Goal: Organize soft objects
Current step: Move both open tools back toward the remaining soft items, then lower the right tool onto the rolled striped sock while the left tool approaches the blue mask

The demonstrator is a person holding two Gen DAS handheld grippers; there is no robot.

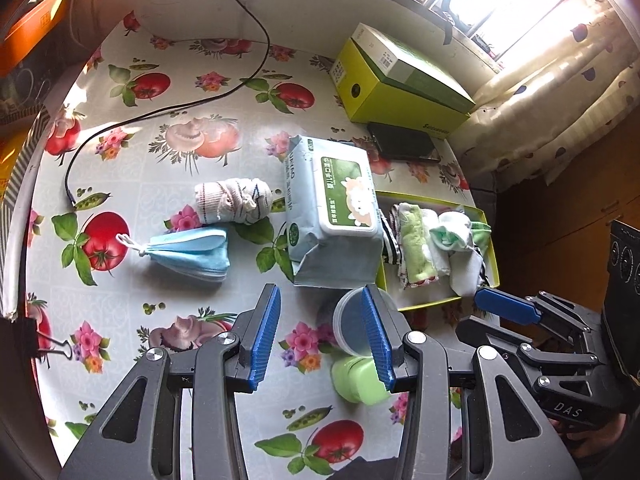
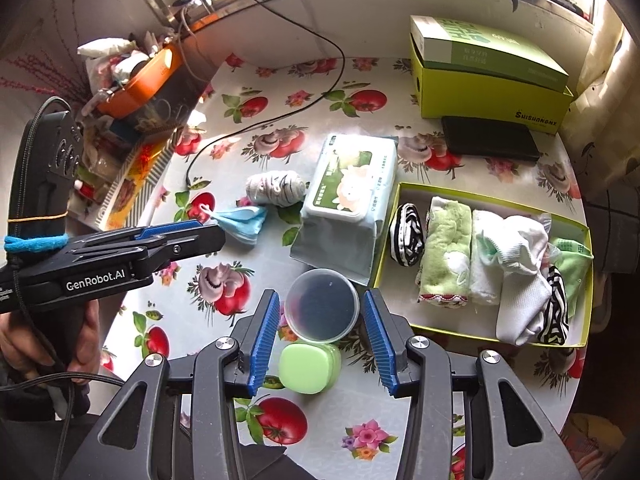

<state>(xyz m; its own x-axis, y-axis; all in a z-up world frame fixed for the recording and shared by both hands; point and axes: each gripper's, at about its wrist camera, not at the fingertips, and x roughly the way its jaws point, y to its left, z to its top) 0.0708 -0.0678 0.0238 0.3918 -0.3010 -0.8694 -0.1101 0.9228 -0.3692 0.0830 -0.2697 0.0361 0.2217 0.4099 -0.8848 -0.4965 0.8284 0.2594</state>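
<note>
A rolled striped sock (image 1: 234, 200) (image 2: 276, 188) and a stack of blue face masks (image 1: 192, 254) (image 2: 242, 222) lie on the flowered tablecloth, left of a wet-wipes pack (image 1: 332, 208) (image 2: 348, 208). The shallow yellow-green box (image 1: 432, 303) (image 2: 480, 201) to the right holds a green towel (image 2: 444, 248), white socks (image 2: 520, 264) and striped cloth. My left gripper (image 1: 320, 336) is open and empty, near the masks. Also open, my right gripper (image 2: 320, 336) hovers over a clear plastic cup (image 2: 322, 304) without touching it.
A green lidded tub (image 2: 308, 366) sits beside the cup. A green shoebox (image 2: 492, 92) and a black wallet (image 2: 492, 140) stand at the back right. A black cable (image 1: 160, 114) snakes across the back left. Clutter (image 2: 132, 80) lines the table's left edge.
</note>
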